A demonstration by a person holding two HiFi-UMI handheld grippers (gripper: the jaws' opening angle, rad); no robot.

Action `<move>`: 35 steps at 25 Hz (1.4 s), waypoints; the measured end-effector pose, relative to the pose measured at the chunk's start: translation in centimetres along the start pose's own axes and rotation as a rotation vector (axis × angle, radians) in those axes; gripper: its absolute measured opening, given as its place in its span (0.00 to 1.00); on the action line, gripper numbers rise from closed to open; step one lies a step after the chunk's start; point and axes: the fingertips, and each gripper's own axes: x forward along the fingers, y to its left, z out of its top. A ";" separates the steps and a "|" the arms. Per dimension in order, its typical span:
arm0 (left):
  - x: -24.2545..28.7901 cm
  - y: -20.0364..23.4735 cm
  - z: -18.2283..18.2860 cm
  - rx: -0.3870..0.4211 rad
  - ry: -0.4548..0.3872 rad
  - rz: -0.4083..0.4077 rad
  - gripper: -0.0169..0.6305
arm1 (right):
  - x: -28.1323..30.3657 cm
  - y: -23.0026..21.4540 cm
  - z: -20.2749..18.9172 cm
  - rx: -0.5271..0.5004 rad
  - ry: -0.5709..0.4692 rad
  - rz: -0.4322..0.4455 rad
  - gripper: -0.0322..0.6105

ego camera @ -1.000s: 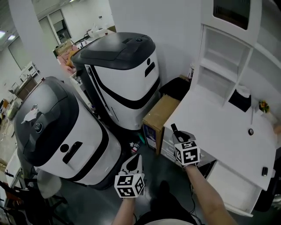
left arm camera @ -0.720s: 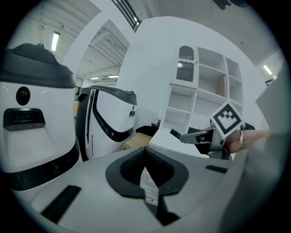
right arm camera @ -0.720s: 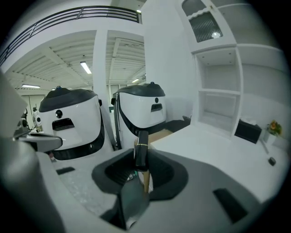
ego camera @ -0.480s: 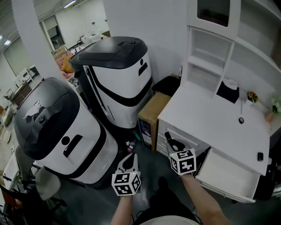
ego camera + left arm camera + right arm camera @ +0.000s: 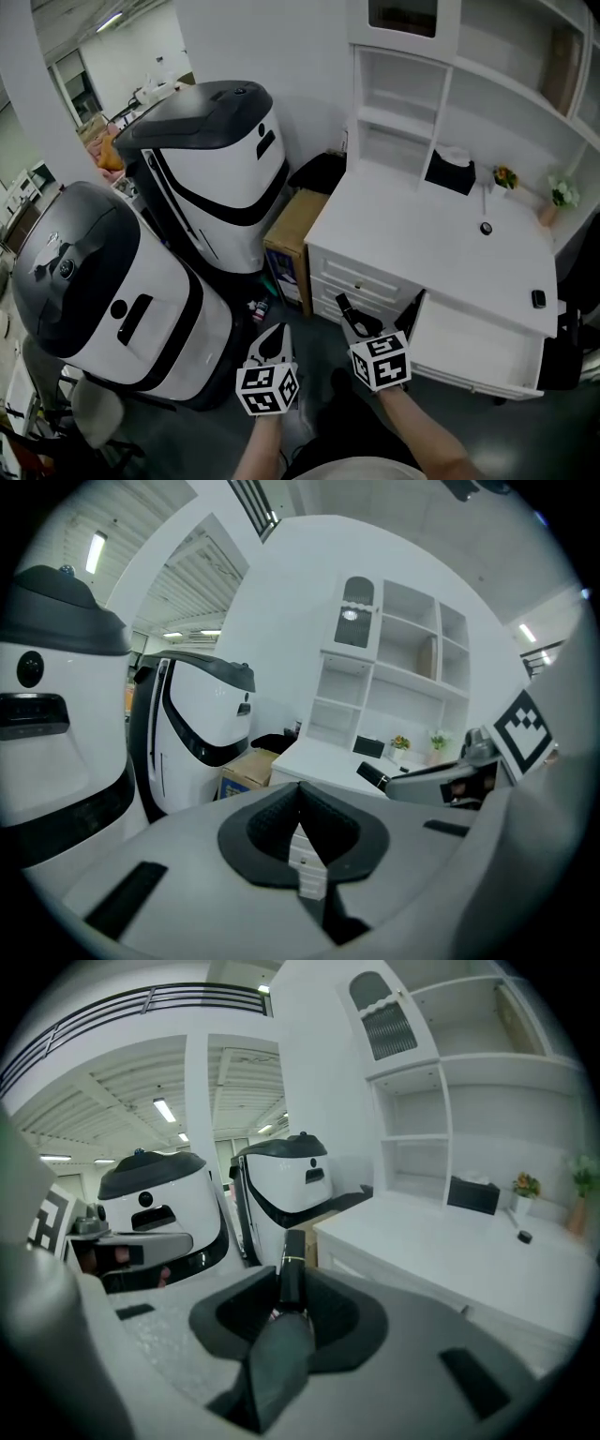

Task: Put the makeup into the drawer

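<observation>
My right gripper [image 5: 356, 323] is shut on a black makeup tube [image 5: 345, 305] with a thin gold band [image 5: 292, 1262], which sticks out past the jaws. It hangs in front of the white desk's [image 5: 422, 234] small closed drawers, left of the pulled-out white drawer [image 5: 469, 347]. My left gripper [image 5: 278, 339] is beside it, lower left, over the dark floor, shut with nothing held [image 5: 300, 803]. In the left gripper view the tube [image 5: 372, 775] shows at the right. A small round black item [image 5: 486, 228] and a small black piece [image 5: 538, 298] lie on the desk top.
Two big white-and-black machines [image 5: 211, 169] [image 5: 94, 291] fill the left. A cardboard box [image 5: 291, 234] stands between them and the desk. A black tissue box [image 5: 450, 172] and small flowers [image 5: 506, 176] sit under the white shelves [image 5: 403, 103]. A small bottle [image 5: 260, 306] lies on the floor.
Both grippers have moved across toward the desk, the right one further. The desk and its open drawer now sit nearer the middle of the head view. The tube stays gripped.
</observation>
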 end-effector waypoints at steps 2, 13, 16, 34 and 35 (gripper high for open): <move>0.4 -1.2 -0.2 0.007 0.007 -0.032 0.03 | -1.1 -0.6 -0.6 0.020 0.000 -0.024 0.21; 3.6 -8.8 -1.9 0.051 0.067 -0.228 0.03 | -7.8 -7.4 -4.0 0.154 -0.016 -0.221 0.21; 4.6 -11.3 -2.3 0.066 0.083 -0.280 0.03 | -9.9 -10.0 -5.3 0.194 -0.018 -0.287 0.21; 8.6 -27.4 -5.9 0.185 0.178 -0.520 0.03 | -23.7 -25.4 -13.5 0.434 -0.047 -0.620 0.21; 8.8 -28.3 -6.0 0.191 0.181 -0.530 0.03 | -24.5 -26.2 -14.0 0.439 -0.043 -0.636 0.21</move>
